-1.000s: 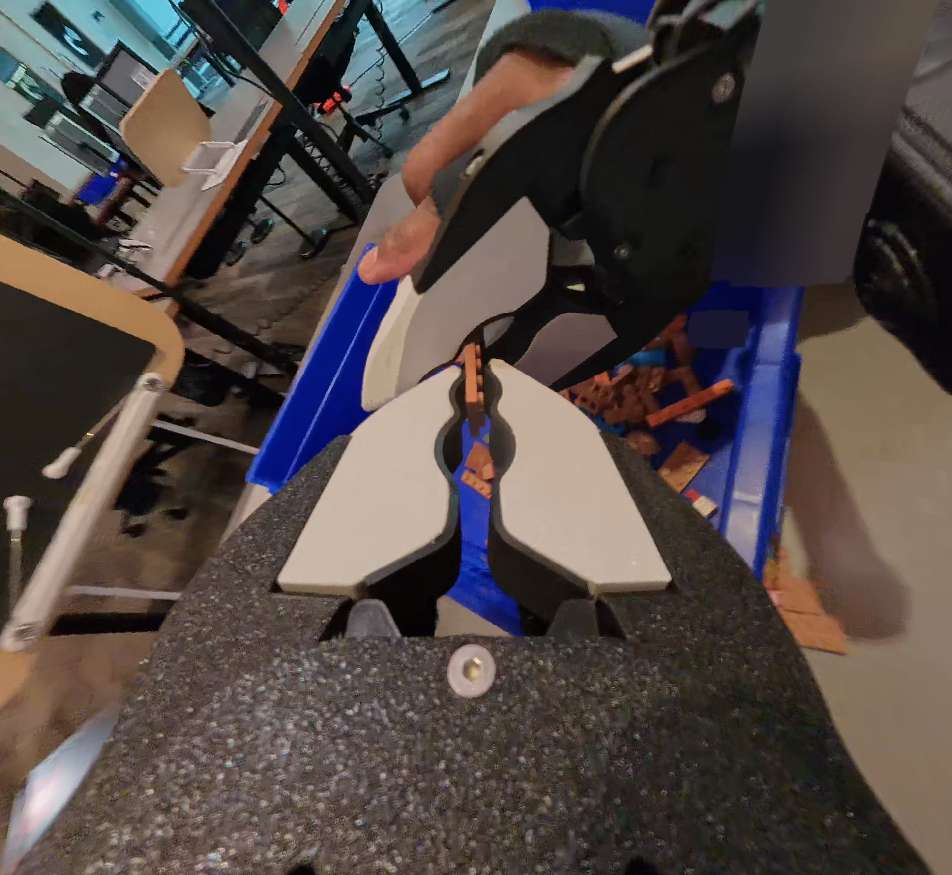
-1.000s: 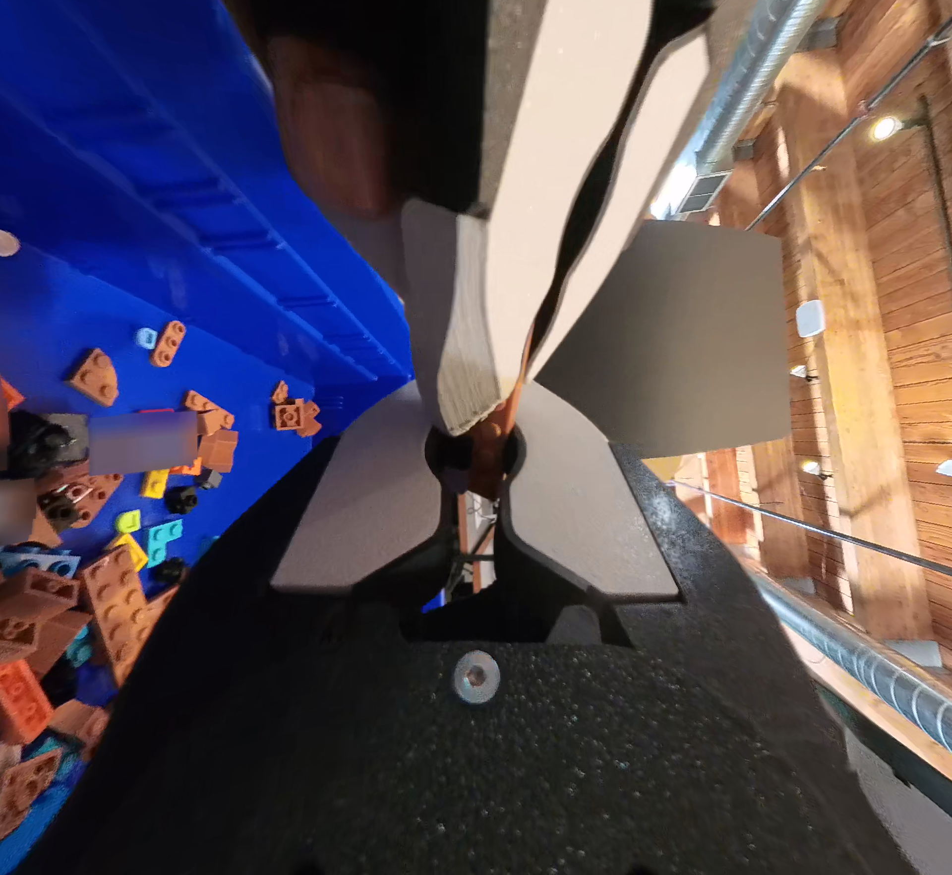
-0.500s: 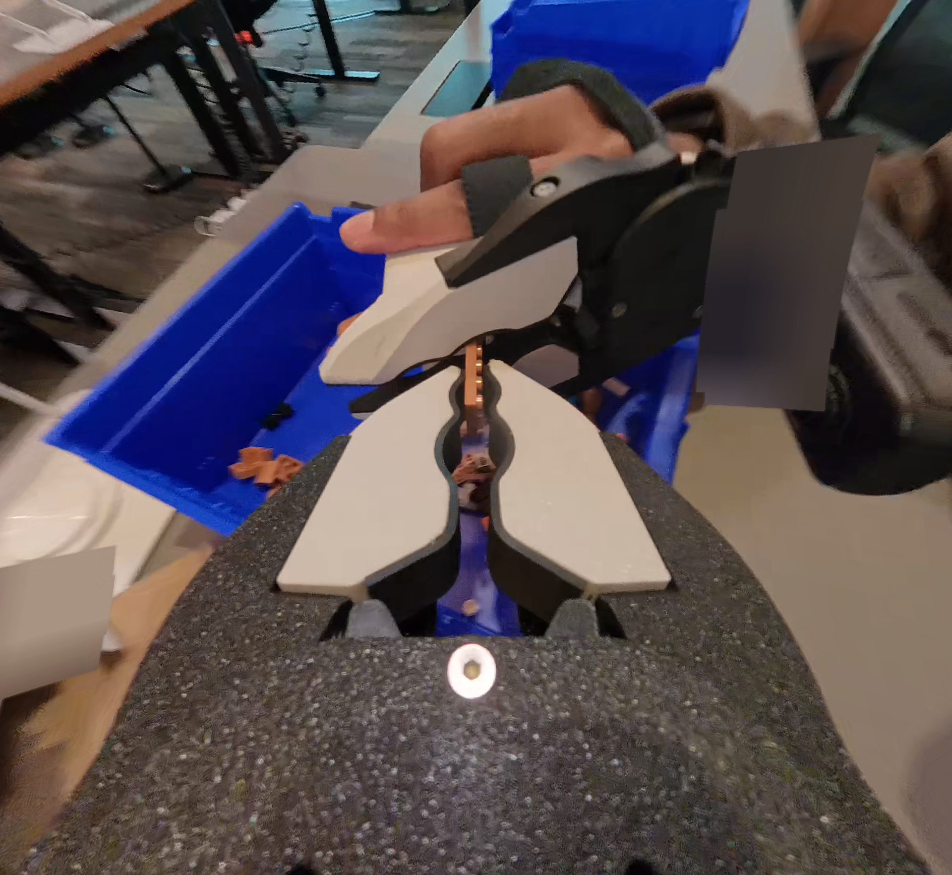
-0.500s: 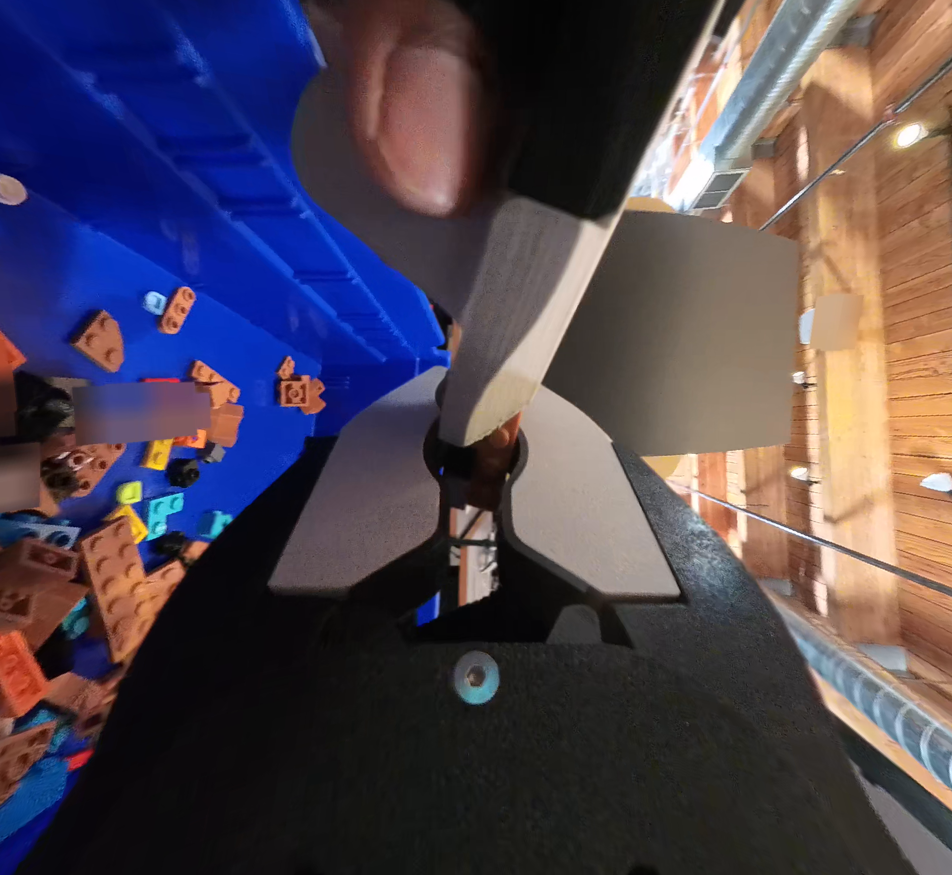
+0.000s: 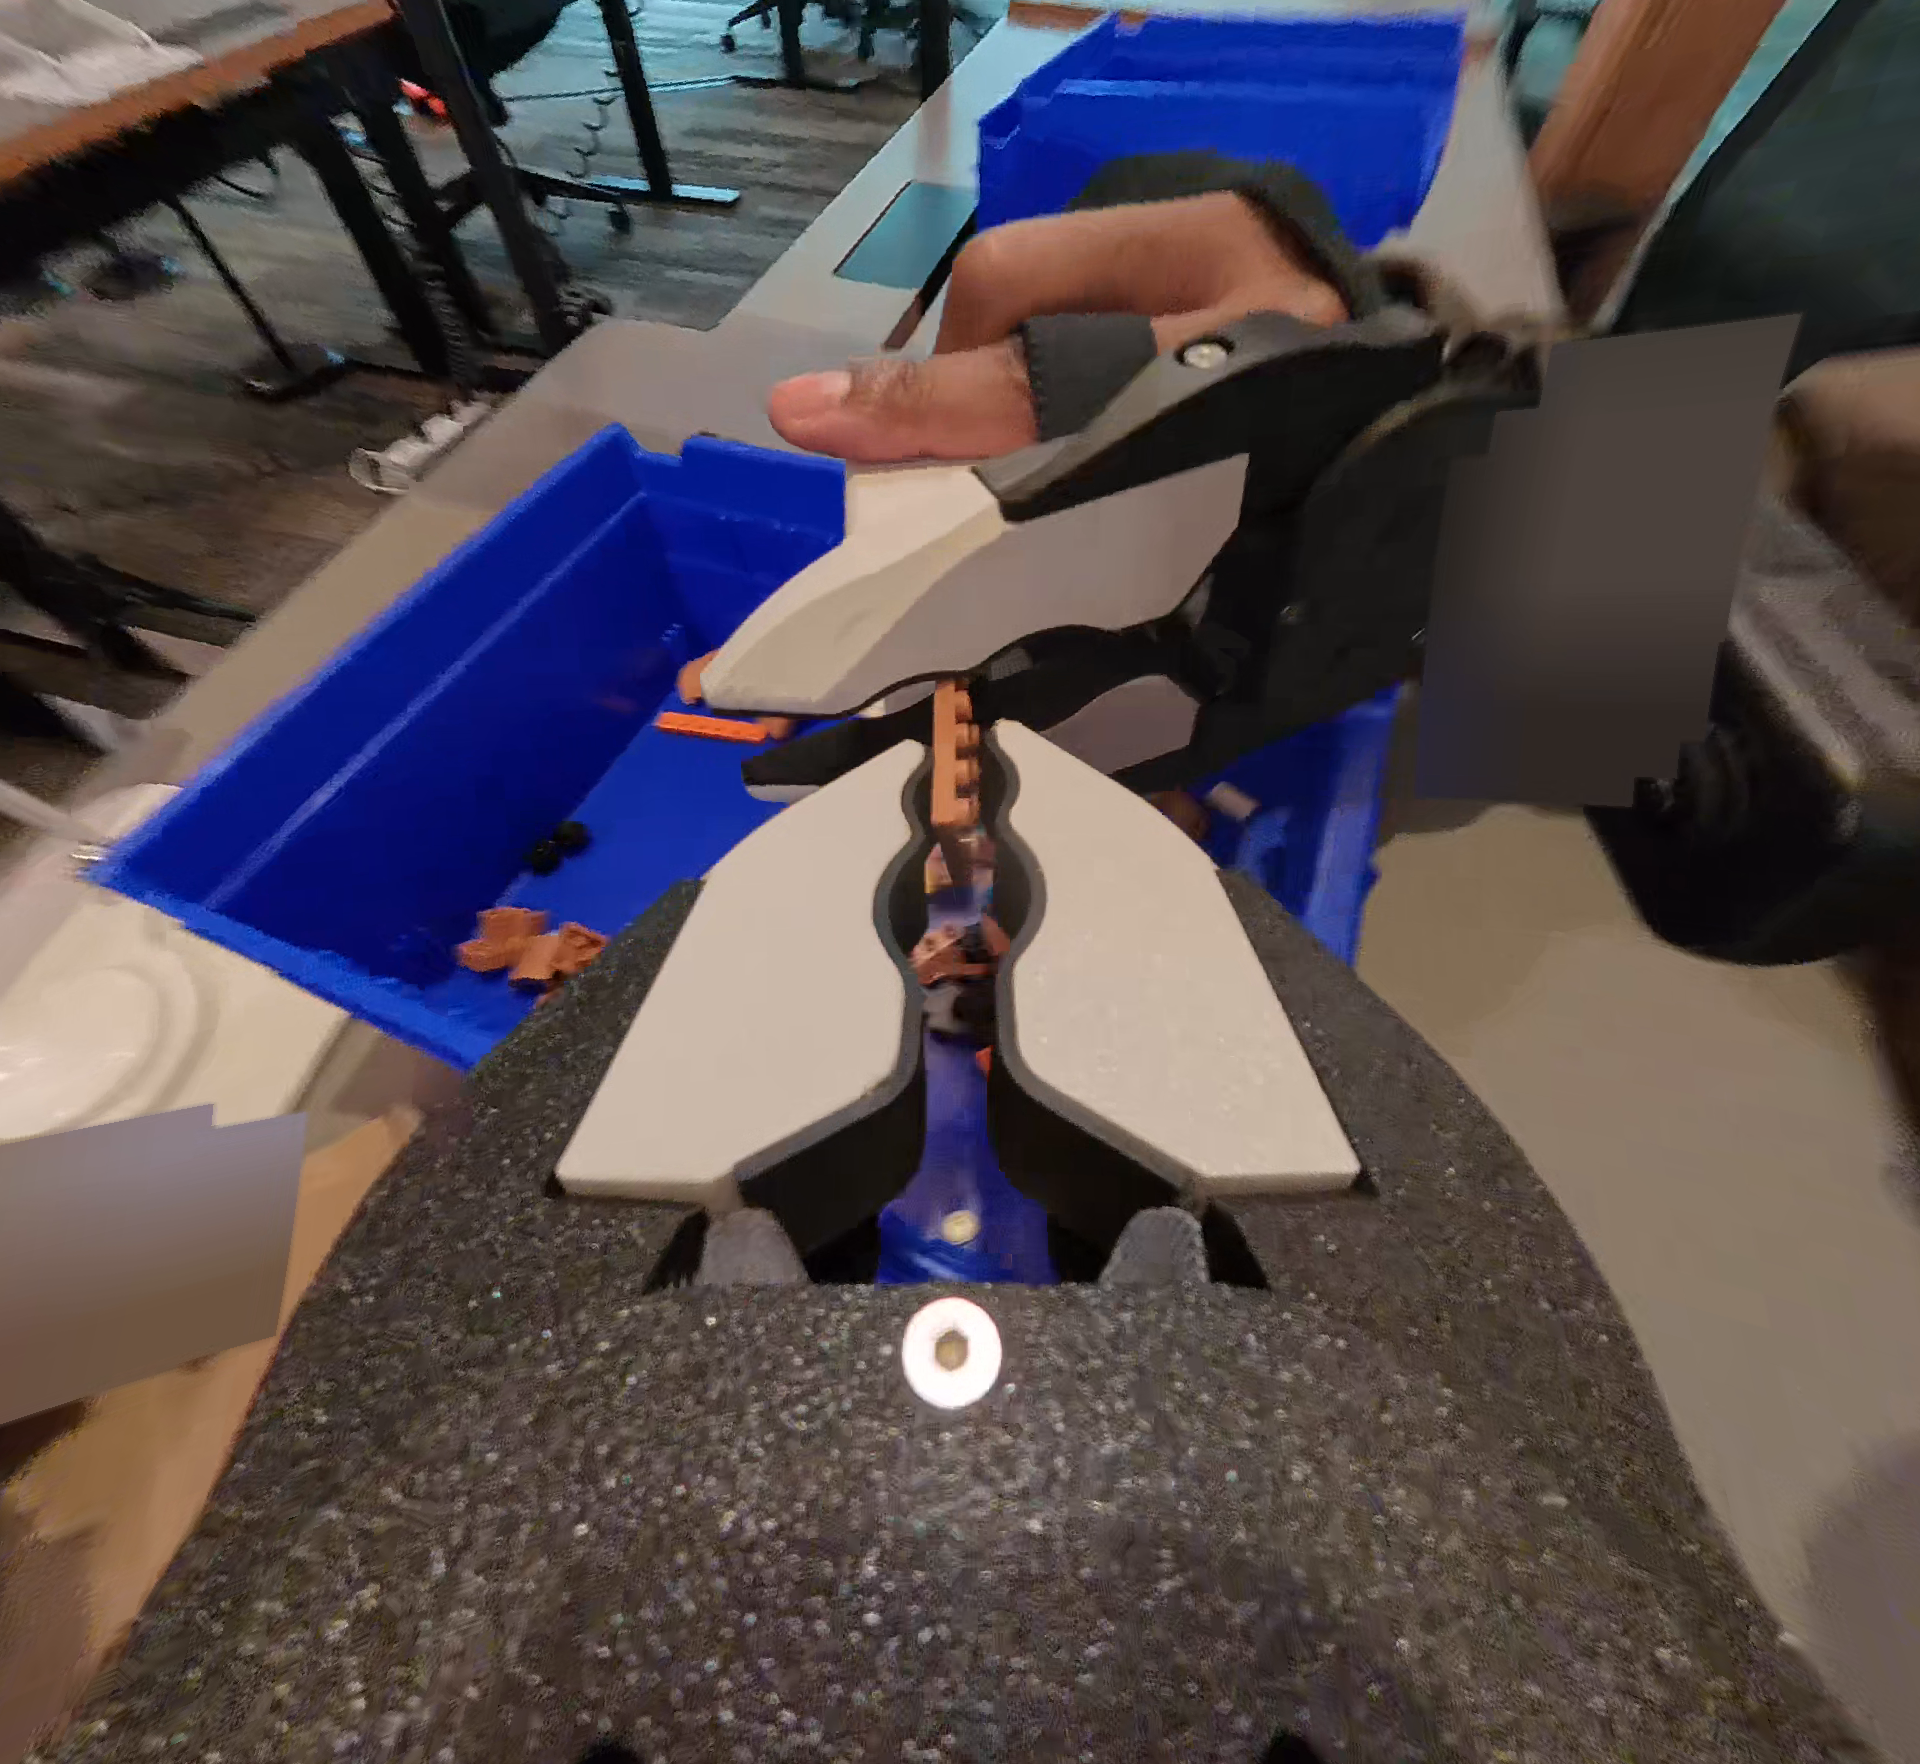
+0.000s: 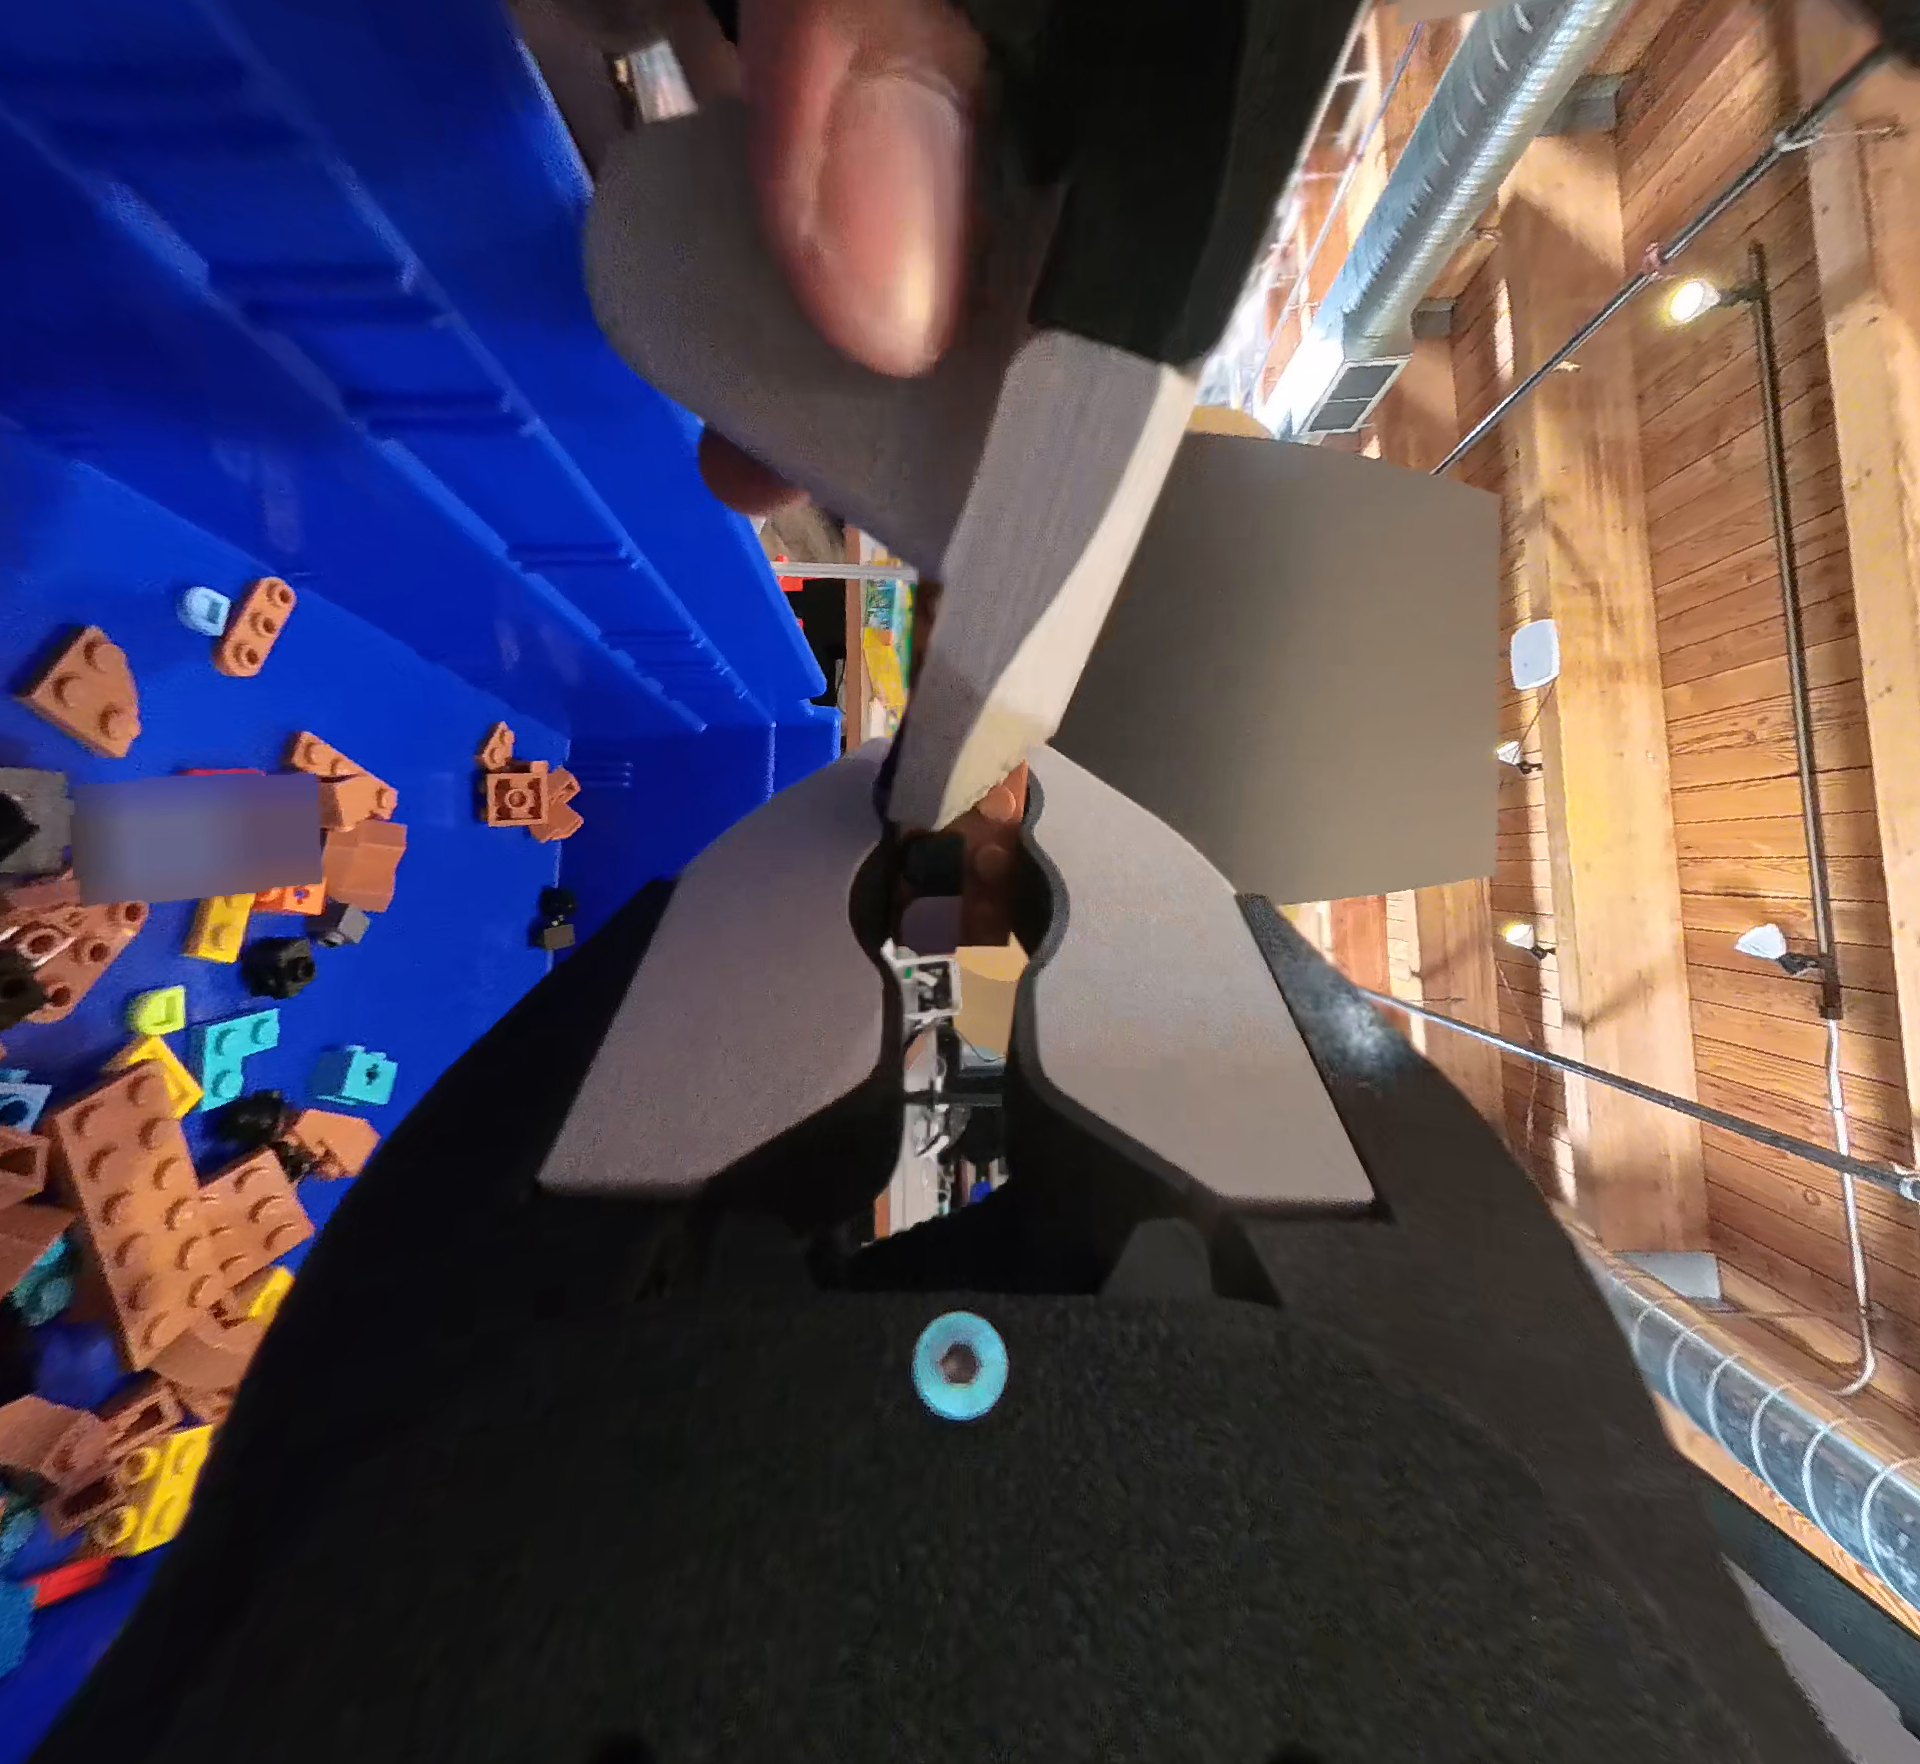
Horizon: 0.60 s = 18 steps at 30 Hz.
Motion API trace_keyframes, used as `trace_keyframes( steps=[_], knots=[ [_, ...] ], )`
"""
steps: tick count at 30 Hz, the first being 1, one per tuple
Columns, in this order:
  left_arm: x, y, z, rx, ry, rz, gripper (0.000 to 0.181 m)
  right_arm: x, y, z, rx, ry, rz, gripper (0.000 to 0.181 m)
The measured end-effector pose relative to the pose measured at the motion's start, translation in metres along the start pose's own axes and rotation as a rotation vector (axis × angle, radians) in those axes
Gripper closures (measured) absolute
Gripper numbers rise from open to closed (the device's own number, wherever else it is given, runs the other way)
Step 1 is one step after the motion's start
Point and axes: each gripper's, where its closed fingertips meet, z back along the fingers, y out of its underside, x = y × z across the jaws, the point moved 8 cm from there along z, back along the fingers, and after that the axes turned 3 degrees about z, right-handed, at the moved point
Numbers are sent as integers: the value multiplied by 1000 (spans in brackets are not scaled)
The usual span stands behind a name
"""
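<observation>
Brown plastic, a thin studded brick piece (image 5: 948,758), is standing upright between both sets of jaws above the blue bin (image 5: 436,738). In the left wrist view the left gripper (image 5: 954,779) is clenching the piece near its tips, with the piece poking out at twelve o'clock. The right gripper (image 5: 883,706) is coming in from two o'clock, a person's hand (image 5: 1091,332) strapped over it with a finger lying along its top; its grey fingers (image 5: 966,571) are crossing over the piece's upper end and appear pinched on it.

In the right wrist view the right gripper (image 6: 961,831) is grasping the same brown piece (image 6: 992,847) at its tips, and the left gripper's finger is slanting down onto it from twelve o'clock.

Loose bricks (image 6: 156,1205), brown, yellow and teal, are lying on the bin's floor at eight o'clock in that view. The bin is sitting on a pale tabletop (image 5: 1558,1143), with a second blue bin (image 5: 1247,104) farther off at one o'clock.
</observation>
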Motion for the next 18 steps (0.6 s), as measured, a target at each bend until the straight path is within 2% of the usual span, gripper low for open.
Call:
trace_keyframes(
  steps=[3,8,11,18],
  knots=[
    [-5,0,-2,62,-111,-189,171,3,1,-2,6,-38,-20,165],
    [-9,3,-6,112,-192,-344,172,7,3,-4,24,-79,-25,164],
    [-14,7,-14,181,-296,-517,176,13,5,-7,53,-156,-32,170],
    [-14,9,-15,192,-287,-509,176,17,6,-7,55,-192,-44,171]
  ],
)
